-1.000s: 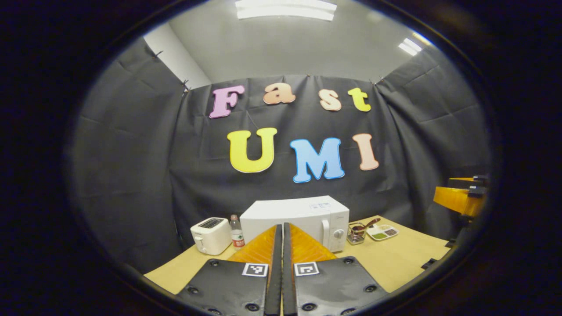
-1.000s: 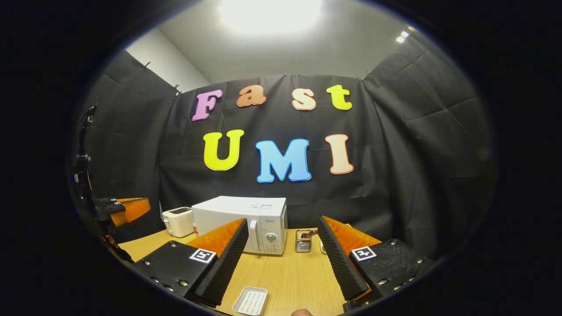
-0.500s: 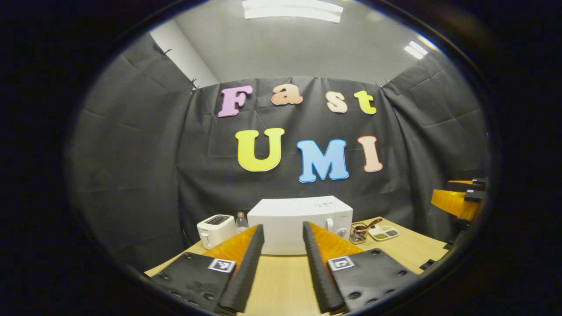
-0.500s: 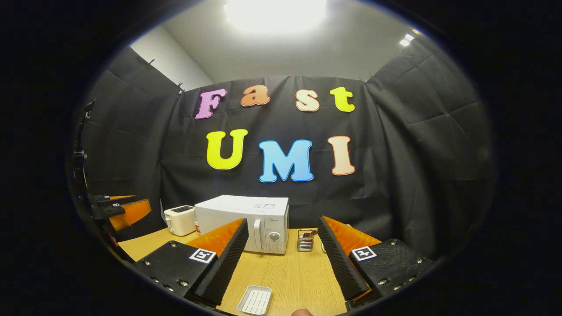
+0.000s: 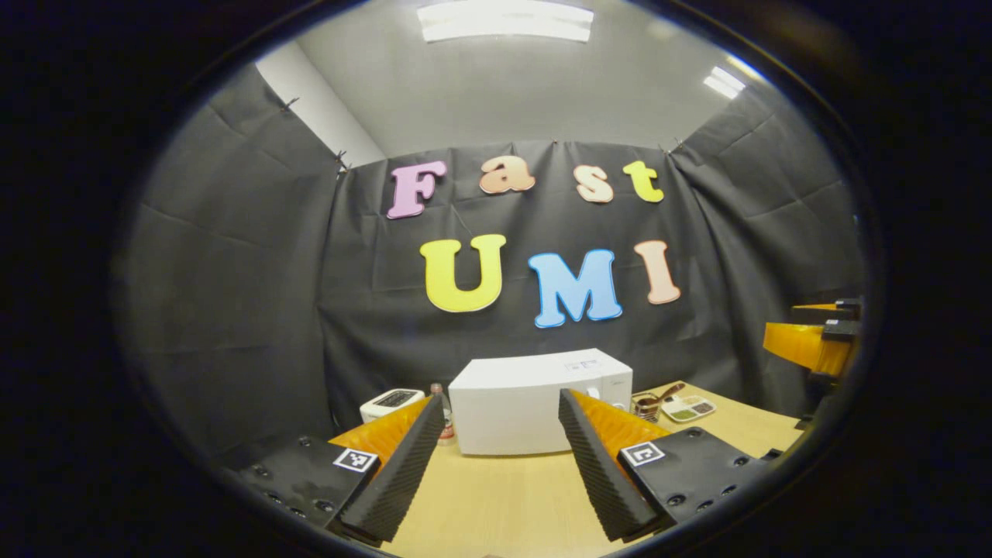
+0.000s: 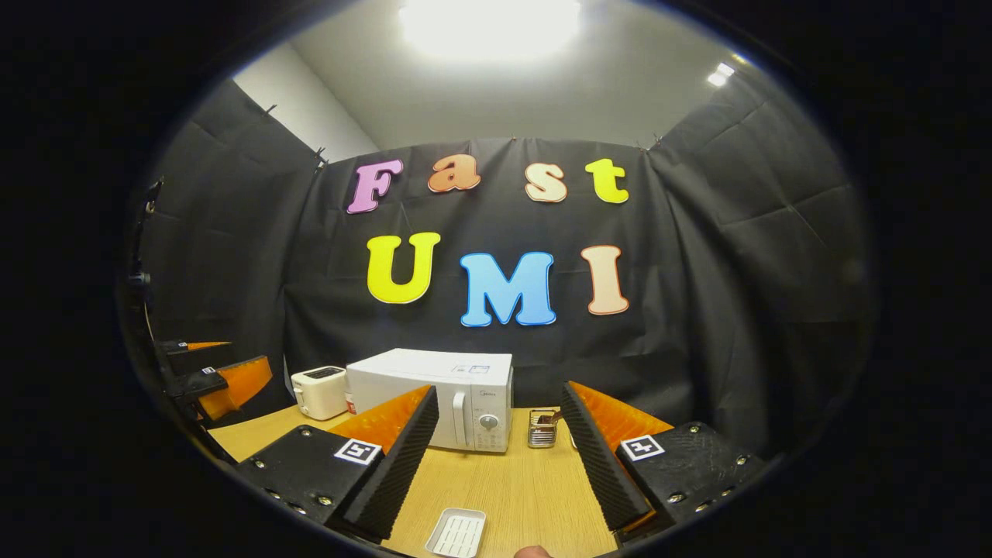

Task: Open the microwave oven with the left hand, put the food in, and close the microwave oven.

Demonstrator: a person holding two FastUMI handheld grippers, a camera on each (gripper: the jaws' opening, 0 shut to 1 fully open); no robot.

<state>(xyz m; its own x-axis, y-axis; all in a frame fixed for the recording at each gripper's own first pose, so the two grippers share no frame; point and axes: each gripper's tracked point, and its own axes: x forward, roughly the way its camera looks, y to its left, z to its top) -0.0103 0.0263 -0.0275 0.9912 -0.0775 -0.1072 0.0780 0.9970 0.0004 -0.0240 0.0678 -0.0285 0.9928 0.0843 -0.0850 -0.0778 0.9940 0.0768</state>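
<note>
Left gripper (image 5: 496, 465) stood wide, holding nothing, above the wooden table (image 5: 504, 504); right gripper (image 6: 496, 457) likewise wide and empty. Microwave (image 5: 535, 403), door closed, sat ahead at the table's back, toaster (image 6: 319, 391) beside it. White tray (image 6: 457, 533) lay near the right gripper.

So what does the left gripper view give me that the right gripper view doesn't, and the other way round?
Left gripper view: the sectioned sauce dish in plain sight beside the wire holder, and the right gripper at its right edge.

Right gripper view: a white slotted tray on the near table, the microwave's door handle and dial seen clearly, and the left gripper at its left edge.

Both: the white microwave, door closed, the toaster, the wire holder, and that view's own gripper, open.
</note>
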